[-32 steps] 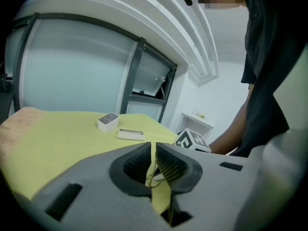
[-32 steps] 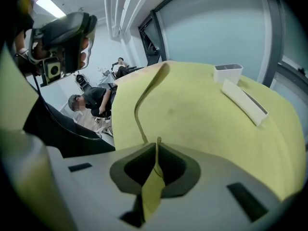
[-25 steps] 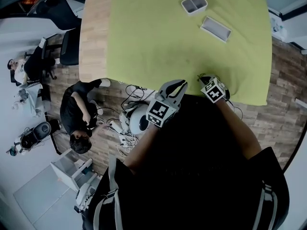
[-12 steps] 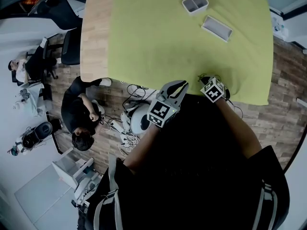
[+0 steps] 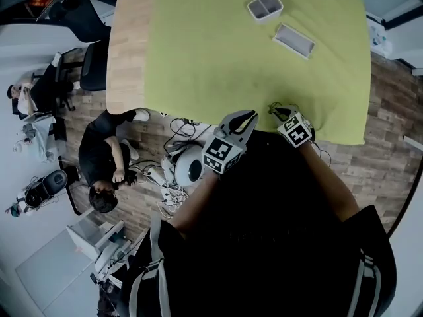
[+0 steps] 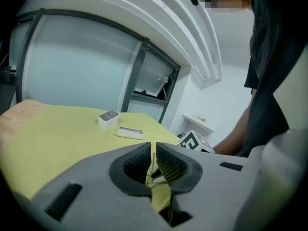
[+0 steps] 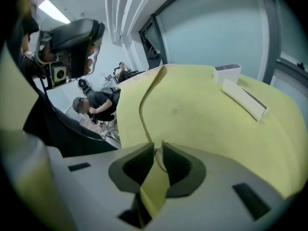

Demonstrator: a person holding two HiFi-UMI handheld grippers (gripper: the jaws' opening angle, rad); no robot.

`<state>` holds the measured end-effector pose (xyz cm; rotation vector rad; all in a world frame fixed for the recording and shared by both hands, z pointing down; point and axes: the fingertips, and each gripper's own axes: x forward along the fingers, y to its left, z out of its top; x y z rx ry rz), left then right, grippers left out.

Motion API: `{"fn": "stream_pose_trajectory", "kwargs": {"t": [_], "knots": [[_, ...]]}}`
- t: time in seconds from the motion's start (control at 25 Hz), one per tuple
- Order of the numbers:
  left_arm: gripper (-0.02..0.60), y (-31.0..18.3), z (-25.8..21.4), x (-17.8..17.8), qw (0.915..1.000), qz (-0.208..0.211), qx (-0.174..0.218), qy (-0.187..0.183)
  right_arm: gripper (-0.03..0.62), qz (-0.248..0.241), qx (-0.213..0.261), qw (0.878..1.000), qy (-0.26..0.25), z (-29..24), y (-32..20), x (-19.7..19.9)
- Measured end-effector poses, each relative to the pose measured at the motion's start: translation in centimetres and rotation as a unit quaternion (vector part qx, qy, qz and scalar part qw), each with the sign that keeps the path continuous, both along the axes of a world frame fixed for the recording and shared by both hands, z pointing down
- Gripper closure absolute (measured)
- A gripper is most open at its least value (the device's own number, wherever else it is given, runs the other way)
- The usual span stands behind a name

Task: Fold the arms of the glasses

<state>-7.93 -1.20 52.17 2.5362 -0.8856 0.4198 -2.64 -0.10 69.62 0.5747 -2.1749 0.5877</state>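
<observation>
head camera looks steeply down from above the wearer, taking in the whole table (image 5: 129,45) and the floor to its left. the left gripper (image 6: 154,149) camera sits low and close behind its own jaws, facing across the green cloth (image 6: 57,134) to the far windows. the right gripper (image 7: 159,150) camera, equally low, faces across the cloth toward a person (image 7: 96,105) down beside the table. all three views share the white box (image 5: 266,6) and the flat case (image 5: 295,39).
</observation>
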Motion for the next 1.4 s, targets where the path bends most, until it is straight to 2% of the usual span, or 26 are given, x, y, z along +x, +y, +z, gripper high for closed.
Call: {"fn": "stream_pose_trajectory", "kwargs": {"t": [0.12, 0.28, 0.52, 0.76, 1.2, 1.4], "knots": [[0.56, -0.6, -0.4, 0.4, 0.9997, -0.013, -0.003, 0.021, 0.559, 0.02, 0.0, 1.0, -0.021, -1.1, 0.2, 0.7], [0.561, -0.5, -0.1, 1.1, 0.9995, -0.009, -0.004, 0.029, 0.559, 0.036, 0.011, 0.998, -0.051, -3.5, -0.1, 0.9], [0.561, -0.1, -0.2, 2.0, 0.9993, 0.006, -0.003, 0.037, 0.559, 0.03, 0.037, 0.994, -0.096, -7.5, -0.5, 0.4], [0.561, -0.7, 0.1, 1.0, 0.9994, -0.018, -0.002, 0.031, 0.559, 0.026, 0.042, 0.994, -0.103, -8.5, -0.8, 0.5], [0.561, -0.4, 0.2, 0.2, 0.9992, -0.031, 0.005, 0.027, 0.551, 0.035, 0.028, 0.992, -0.121, -9.3, -2.5, 0.9], [0.561, -0.3, 0.0, -0.1, 0.9991, -0.034, 0.006, 0.025, 0.513, 0.033, 0.017, 0.992, -0.123, -9.2, -3.1, 0.5]]}}
